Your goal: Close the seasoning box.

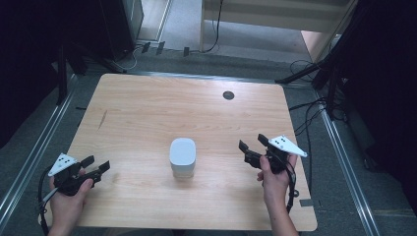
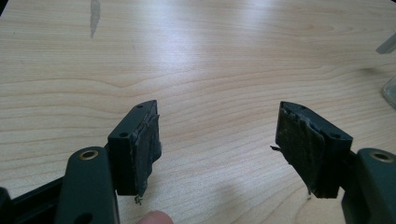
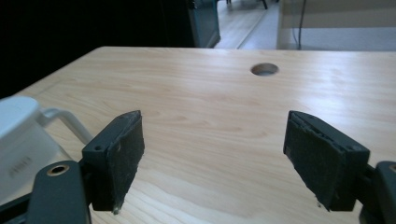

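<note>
A white container (image 1: 182, 157) with a lid stands upright near the middle of the wooden table (image 1: 147, 108), a little toward the person's side, with nothing touching it. In the right gripper view it sits at the left edge (image 3: 18, 140), and a thin white handle (image 3: 63, 119) loops out from its side.

The right gripper (image 1: 254, 147) hovers well to the container's right, jaws spread wide with only bare wood between them. The left gripper (image 1: 96, 166) hangs off to the left, near the table's front corner, its jaws also apart and empty — the worn pads (image 2: 148, 142) face each other over the tabletop.

The step in hand looks like a reach for the container. To do it well, the nearer right gripper should probably come in level and low, with the container centred between the jaws before they close — not clipping the handle, which would turn or tip it. The body seems wide for these jaws, so the handle or the lid's edge may be the better hold. The left gripper could steady the far side if the container slides. A round cable hole (image 1: 228, 95) lies at the table's far side, well clear.
</note>
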`<state>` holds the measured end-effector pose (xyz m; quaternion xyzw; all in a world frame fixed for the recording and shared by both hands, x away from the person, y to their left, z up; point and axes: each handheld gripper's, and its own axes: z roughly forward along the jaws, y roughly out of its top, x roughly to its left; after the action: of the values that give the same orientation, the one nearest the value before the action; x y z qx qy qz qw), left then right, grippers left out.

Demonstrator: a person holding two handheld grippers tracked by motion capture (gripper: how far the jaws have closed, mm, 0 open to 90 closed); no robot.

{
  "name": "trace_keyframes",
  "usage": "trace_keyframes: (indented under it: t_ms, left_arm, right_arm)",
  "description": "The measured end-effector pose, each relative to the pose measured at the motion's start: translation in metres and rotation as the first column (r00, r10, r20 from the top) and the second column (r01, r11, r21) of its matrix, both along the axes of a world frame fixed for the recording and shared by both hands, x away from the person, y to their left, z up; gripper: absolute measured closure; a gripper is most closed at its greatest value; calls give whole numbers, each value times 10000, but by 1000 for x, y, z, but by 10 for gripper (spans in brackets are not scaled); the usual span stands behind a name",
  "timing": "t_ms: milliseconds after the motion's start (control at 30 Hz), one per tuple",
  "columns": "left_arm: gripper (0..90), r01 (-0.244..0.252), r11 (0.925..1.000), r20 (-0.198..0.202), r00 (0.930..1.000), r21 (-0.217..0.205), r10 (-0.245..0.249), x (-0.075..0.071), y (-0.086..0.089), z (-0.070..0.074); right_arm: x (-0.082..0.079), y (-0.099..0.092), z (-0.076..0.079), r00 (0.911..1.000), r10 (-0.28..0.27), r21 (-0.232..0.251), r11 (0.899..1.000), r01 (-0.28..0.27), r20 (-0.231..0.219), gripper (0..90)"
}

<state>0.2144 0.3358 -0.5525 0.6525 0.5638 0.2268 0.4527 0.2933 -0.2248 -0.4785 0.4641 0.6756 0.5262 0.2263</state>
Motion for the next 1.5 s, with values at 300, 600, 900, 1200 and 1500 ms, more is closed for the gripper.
trace_keyframes:
  t_ms: [300,600,900,1200,1500]
  left_arm:
    - [313,8,10000,-13,10000,44,-8,0,0,0]
    - [312,5,10000,-2,10000,35,-5,0,0,0]
    - [313,11,10000,-3,10000,42,-11,0,0,0]
    - [314,-65,9999,32,10000,110,65,0,-1,0]
    - [315,-39,9998,-3,10000,182,39,0,-2,0]
  right_arm:
    - [-14,-39,-21,9962,-778,-224,9968,770,-393,204]
    - [-28,-75,-38,9887,-1313,-343,9910,1290,-730,206]
    - [-48,-107,-55,9768,-1880,-653,9811,1819,-1030,208]
    - [-69,-135,-67,9681,-2197,-516,9753,2149,-1203,209]
    - [-73,-134,-68,9732,-2010,-687,9786,1942,-1118,213]
